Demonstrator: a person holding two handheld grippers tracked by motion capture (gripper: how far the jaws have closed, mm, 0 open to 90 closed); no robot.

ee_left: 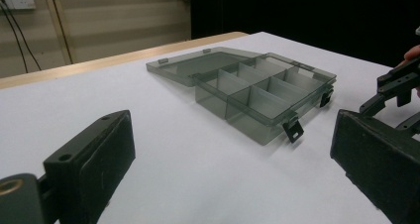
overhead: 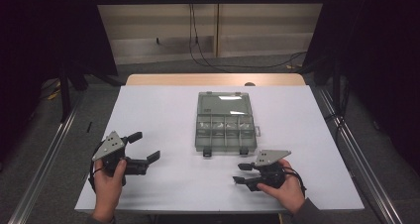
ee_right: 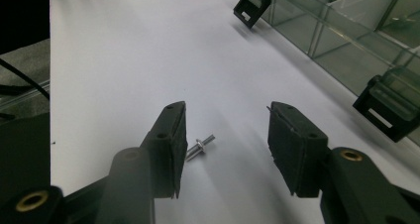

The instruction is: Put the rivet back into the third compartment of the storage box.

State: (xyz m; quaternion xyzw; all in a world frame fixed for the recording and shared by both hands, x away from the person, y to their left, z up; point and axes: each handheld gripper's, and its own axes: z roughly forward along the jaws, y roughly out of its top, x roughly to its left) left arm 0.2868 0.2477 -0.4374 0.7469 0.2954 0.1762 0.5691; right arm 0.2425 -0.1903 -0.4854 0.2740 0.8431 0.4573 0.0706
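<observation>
Right gripper [overhead: 241, 174] sits low over the white table [overhead: 163, 110], jaws about half open with nothing pinched yet. A small screw [ee_right: 199, 147] lies flat on the table between them, close against the pad [ee_right: 179, 140] on the left of the right gripper view and well off the other pad. Its long axis runs at a slant across the gap, tip pointing up and away from that near pad. The clear compartment box [overhead: 224, 125] stands open just beyond, lid folded back, latches [ee_right: 251, 8] hanging at the front edge. Left gripper [overhead: 144, 146] is wide open, empty, parked well off to the far side. So the right hand is the near one; I'd guess it needs a small shift to centre the screw before closing.
</observation>
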